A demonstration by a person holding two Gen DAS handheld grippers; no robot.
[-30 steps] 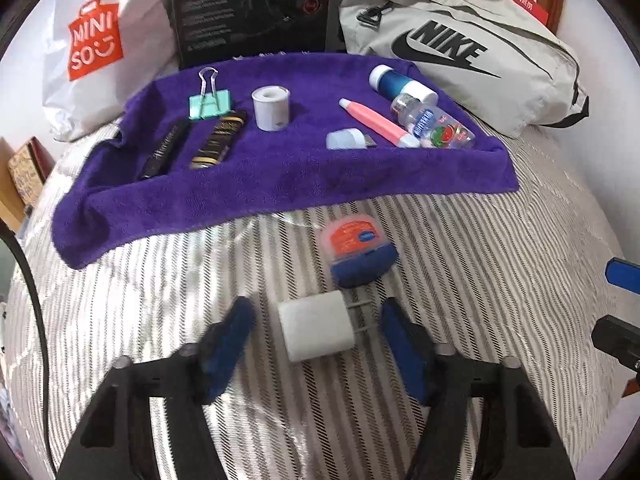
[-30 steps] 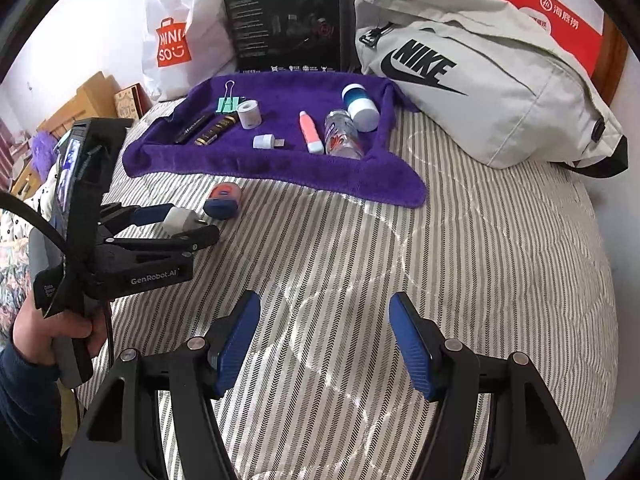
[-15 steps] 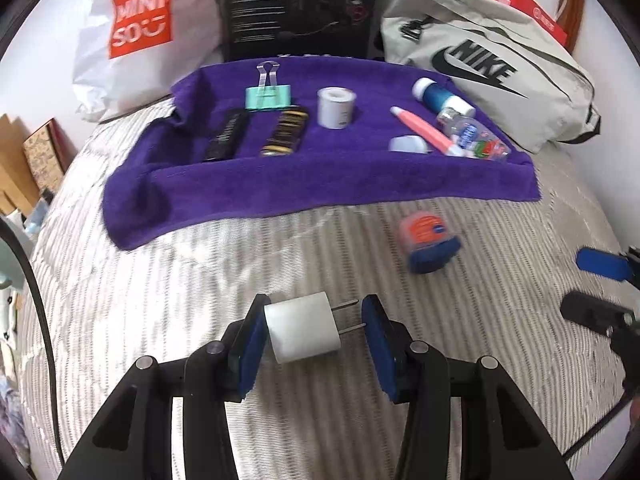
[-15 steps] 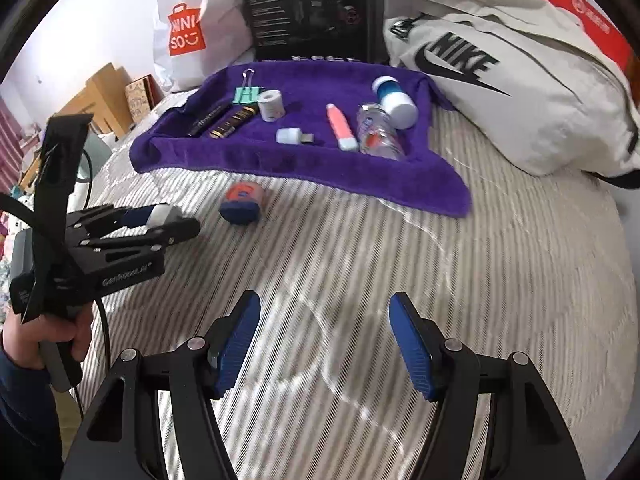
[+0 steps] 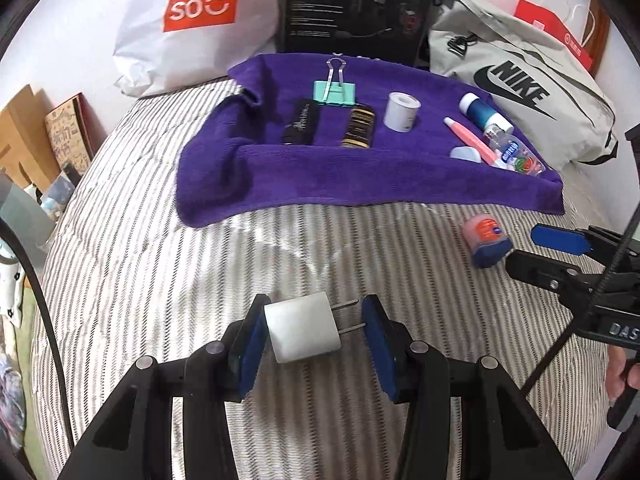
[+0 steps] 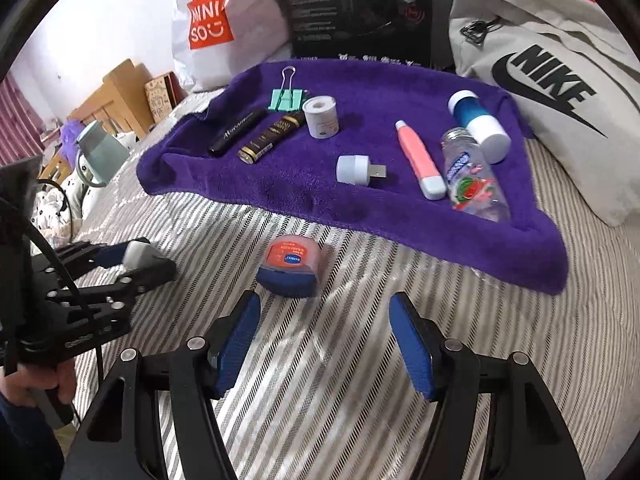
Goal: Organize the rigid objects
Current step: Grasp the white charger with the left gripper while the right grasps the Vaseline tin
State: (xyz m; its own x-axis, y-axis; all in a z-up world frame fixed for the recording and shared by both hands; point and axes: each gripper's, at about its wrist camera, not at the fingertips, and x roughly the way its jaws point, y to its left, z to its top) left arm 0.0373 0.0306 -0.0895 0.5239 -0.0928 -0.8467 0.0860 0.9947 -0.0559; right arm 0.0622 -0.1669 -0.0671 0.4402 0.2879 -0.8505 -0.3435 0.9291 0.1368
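my work surface is a bed (image 5: 132,280) with a grey-and-white striped quilted cover. a purple towel (image 5: 360,184) lies spread across its far part, one corner folded over. nearer me, a small jar with an orange label and blue lid (image 6: 291,266) lies on the bare stripes, just off the towel's near edge. at the back, a white miniso bag (image 5: 192,20), a black box (image 5: 356,4) and a grey nike bag (image 5: 520,92) sit on the bed behind the towel.
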